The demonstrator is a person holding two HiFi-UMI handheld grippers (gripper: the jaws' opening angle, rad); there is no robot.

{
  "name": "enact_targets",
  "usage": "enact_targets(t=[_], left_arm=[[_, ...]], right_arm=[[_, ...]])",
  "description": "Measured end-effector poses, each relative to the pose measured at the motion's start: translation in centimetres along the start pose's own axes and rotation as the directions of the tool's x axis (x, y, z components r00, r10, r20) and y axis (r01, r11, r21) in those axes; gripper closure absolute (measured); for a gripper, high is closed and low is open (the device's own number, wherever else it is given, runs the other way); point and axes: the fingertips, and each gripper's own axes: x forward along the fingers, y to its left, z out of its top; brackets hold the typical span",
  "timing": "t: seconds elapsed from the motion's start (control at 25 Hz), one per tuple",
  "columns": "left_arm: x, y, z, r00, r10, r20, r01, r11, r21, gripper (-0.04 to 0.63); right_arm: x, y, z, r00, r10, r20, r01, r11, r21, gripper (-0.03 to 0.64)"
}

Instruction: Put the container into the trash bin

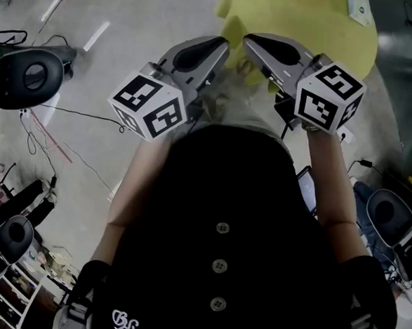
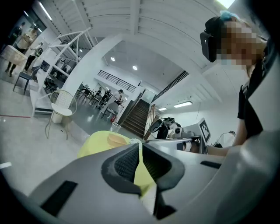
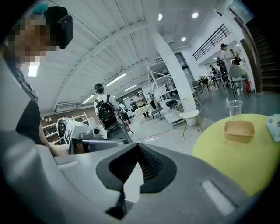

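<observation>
The container [image 3: 239, 130] — a shallow tan tray — lies on a round yellow table [image 3: 227, 166], ahead and right of the right gripper [image 3: 138, 145]. The left gripper [image 2: 141, 142] sees it just past its fingers [image 2: 127, 164]. Only the head view shows the 2 grippers side by side, held about level. Both pairs of ribbed black jaws are closed — nothing between them.

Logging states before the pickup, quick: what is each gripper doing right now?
Left gripper: closed, nothing between its jaws.
Right gripper: closed, empty.
</observation>
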Motion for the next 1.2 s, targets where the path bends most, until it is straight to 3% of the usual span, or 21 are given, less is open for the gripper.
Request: enact_targets(t=[0.28, 0.52, 1.2], left_arm=[[0.1, 0.5, -0.7, 1.0, -0.006, -0.019, 0.006, 1.0, -0.008, 0.563], [1.8, -4.6, -2.7, 0.999, -0.018, -0.027, 0.019, 1.0, 0.007, 0.563], [1.0, -2.3, -2.1, 0.998, -0.051, -0.043, 0.05, 0.998, -0.024, 0.563]], right_arm=[[-0.2, -0.5, -0.4, 1.0, -0.001, -0.005, 0.001, 1.0, 0.03, 0.614], [-5.6, -0.1, -1.4, 0.999, 0.021, -0.025, -0.022, 0.999, -0.024, 0.614], [-2.1, 0.5, -1.5, 0.998, 0.036, -0.059, -0.039, 0.998, -0.044, 0.614]])
